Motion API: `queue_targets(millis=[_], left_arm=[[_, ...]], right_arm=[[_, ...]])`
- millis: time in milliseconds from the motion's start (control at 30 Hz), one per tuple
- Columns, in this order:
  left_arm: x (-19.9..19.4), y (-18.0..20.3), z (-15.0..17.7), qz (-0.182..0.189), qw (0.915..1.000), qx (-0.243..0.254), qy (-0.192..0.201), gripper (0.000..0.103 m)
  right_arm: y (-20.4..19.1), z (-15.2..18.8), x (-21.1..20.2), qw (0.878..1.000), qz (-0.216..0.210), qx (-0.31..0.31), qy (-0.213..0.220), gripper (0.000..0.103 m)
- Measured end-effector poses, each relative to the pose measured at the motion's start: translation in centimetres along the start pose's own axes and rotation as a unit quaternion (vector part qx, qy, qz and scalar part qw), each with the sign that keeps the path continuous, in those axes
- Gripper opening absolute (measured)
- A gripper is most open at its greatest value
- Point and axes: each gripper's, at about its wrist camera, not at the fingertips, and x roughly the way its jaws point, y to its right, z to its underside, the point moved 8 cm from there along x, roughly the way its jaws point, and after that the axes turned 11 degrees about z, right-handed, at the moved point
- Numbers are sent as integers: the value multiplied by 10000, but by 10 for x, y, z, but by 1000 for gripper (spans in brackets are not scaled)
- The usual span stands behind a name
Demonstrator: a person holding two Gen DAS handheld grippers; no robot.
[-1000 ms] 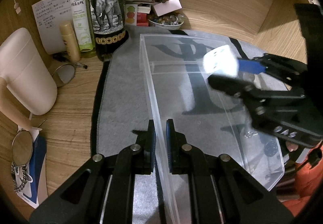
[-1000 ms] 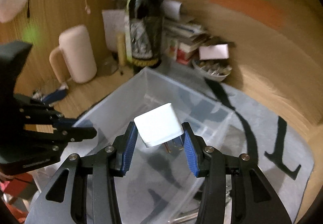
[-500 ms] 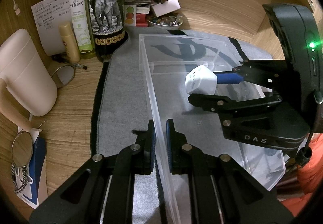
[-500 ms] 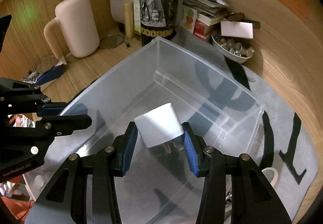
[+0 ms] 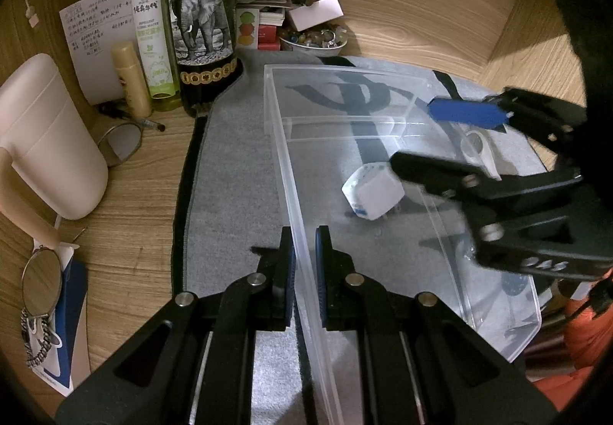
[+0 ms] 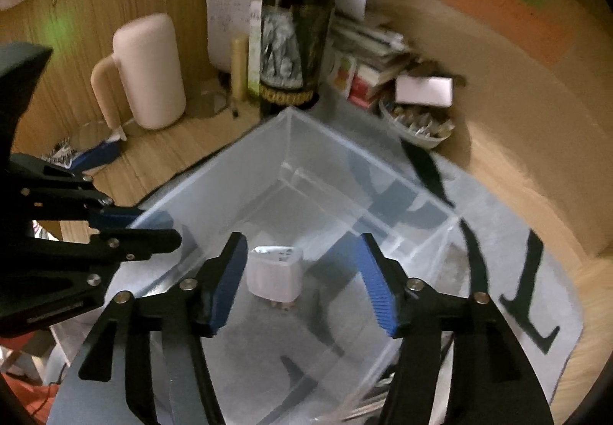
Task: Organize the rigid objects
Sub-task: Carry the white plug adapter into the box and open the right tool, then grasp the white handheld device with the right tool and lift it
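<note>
A clear plastic bin [image 5: 283, 141] [image 6: 214, 183] stands on a grey mat. A white plug adapter [image 5: 372, 191] [image 6: 275, 273] lies on the bin's floor, prongs down. My left gripper [image 5: 305, 256] is shut on the bin's near left wall. My right gripper [image 6: 300, 279] is open and empty, above the adapter over the bin; it also shows in the left wrist view [image 5: 440, 141], at the right.
A dark wine bottle [image 5: 203, 22], a green spray bottle [image 5: 151, 30], a small tan bottle [image 5: 130, 80], papers, books and a bowl of small items [image 5: 314, 41] crowd the back. A cream mug [image 5: 46, 141] stands left. A mirror [image 5: 40, 287] lies front left.
My right gripper opened and let go of the adapter, which dropped to the bin's floor. The right gripper then pulled up and back. My left gripper kept its hold on the wall.
</note>
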Motion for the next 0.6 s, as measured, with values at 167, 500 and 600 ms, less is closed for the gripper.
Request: queue_targets(millis=[167, 500, 600], left_arm=[[0, 0, 0, -3, 10000, 6, 3, 9], [0, -1, 0, -12, 10000, 21, -4, 9], [1, -1, 0, -21, 10000, 24, -9, 9]], right_arm=[[20, -5, -24, 9991, 272, 118, 316, 62], [93, 14, -58, 9910, 945, 782, 535, 66], [116, 26, -59, 9874, 1104, 1037, 455, 68]])
